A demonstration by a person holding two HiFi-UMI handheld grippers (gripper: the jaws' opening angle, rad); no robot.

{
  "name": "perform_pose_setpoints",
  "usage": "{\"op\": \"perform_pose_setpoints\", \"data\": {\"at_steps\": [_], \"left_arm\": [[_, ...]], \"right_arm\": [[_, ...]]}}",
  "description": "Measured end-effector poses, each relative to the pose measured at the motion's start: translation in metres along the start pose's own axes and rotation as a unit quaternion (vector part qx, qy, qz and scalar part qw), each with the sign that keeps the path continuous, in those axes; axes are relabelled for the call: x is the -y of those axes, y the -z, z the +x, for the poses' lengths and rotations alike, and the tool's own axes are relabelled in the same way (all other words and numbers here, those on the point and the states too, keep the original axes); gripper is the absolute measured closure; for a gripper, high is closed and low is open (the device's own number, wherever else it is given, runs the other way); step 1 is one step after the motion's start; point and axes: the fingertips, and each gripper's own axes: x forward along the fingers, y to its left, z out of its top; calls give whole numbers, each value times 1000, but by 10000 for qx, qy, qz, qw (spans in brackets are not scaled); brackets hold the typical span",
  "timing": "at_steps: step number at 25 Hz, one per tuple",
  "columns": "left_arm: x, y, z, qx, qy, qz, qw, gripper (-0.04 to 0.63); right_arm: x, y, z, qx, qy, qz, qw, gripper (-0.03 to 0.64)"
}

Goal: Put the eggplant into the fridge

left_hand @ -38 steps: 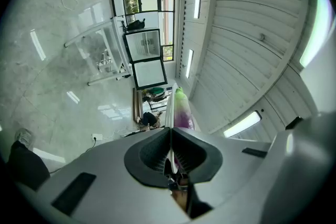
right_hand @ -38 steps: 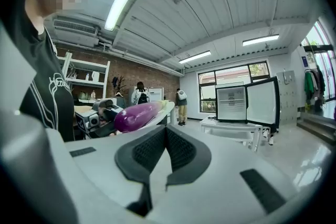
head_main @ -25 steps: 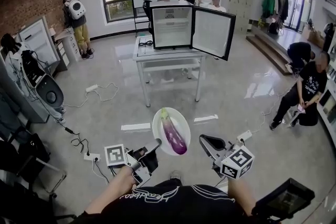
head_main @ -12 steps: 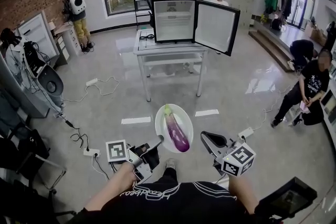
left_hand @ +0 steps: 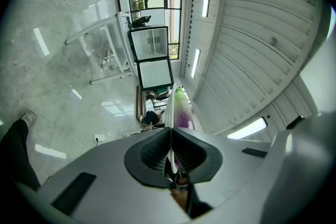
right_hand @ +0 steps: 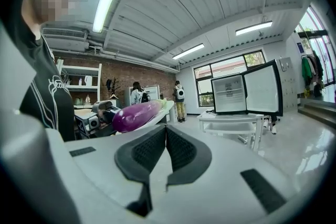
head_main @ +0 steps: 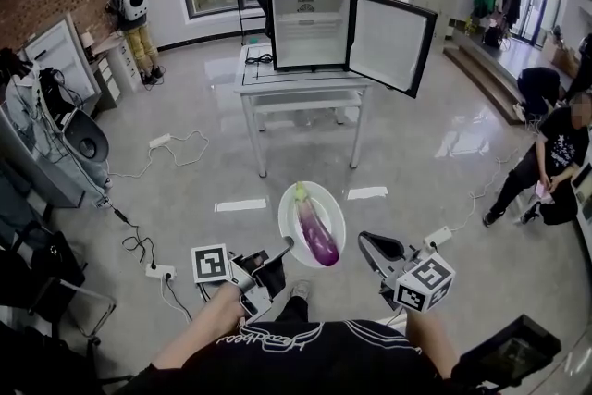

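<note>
While the left gripper [head_main: 283, 247] is pinched shut on the near left rim of the white oval plate [head_main: 330, 210], the long purple eggplant [head_main: 317, 233] with a green stem lies along the plate's middle, stem end toward the small black fridge [head_main: 310, 28]; the right gripper [head_main: 363, 240] hangs just beyond the plate's right rim, clear of it, jaws pressed together on nothing; the fridge stands at the back edge of the white metal table [head_main: 294, 90], its door [head_main: 392, 43] swung wide to the right; a pale label [head_main: 314, 3] above the fridge's opening is too small to read; the white lettering [head_main: 277, 342] on the person's black shirt cannot be read either.
</note>
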Motion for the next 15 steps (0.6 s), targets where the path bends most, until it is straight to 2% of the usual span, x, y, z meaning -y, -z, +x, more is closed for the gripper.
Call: {"op": "perform_pose_setpoints", "data": {"at_steps": [6,15], "left_arm": [[-22,-51,37,-134,-83,-78,9998,577],[-51,-166,113,-353,-155,-162,9991,577]], "right_arm": [[58,0,35,-38,217,135,9997,611],[165,-15,123,-15,494,464,9977,611]]}}
